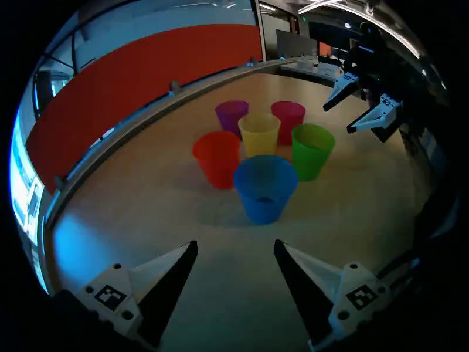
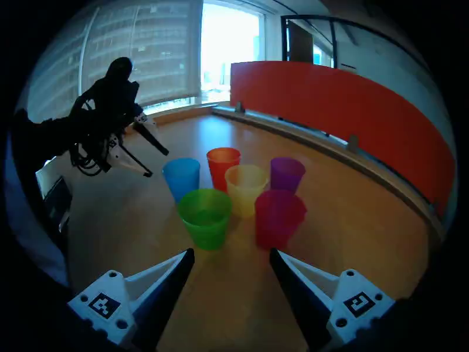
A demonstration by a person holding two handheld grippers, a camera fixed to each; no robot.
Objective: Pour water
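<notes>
Several plastic cups stand upright in a tight cluster on the wooden table. In the left gripper view the blue cup [image 1: 265, 188] is nearest, with the red cup [image 1: 218, 158], yellow cup [image 1: 258, 134] and green cup [image 1: 311, 149] behind it. My left gripper [image 1: 234, 243] is open, just short of the blue cup. In the right gripper view the green cup [image 2: 205, 217] and magenta cup [image 2: 278, 217] are nearest. My right gripper [image 2: 231, 251] is open in front of them, holding nothing. I cannot tell whether any cup holds water.
A purple cup [image 1: 231, 115] and a magenta cup [image 1: 288, 120] close the cluster's far side. The right gripper [image 1: 337, 119] hovers at the table's far right; the left gripper [image 2: 157, 164] hangs beside the blue cup [image 2: 182, 178]. An orange partition [image 2: 346, 111] lines the table edge.
</notes>
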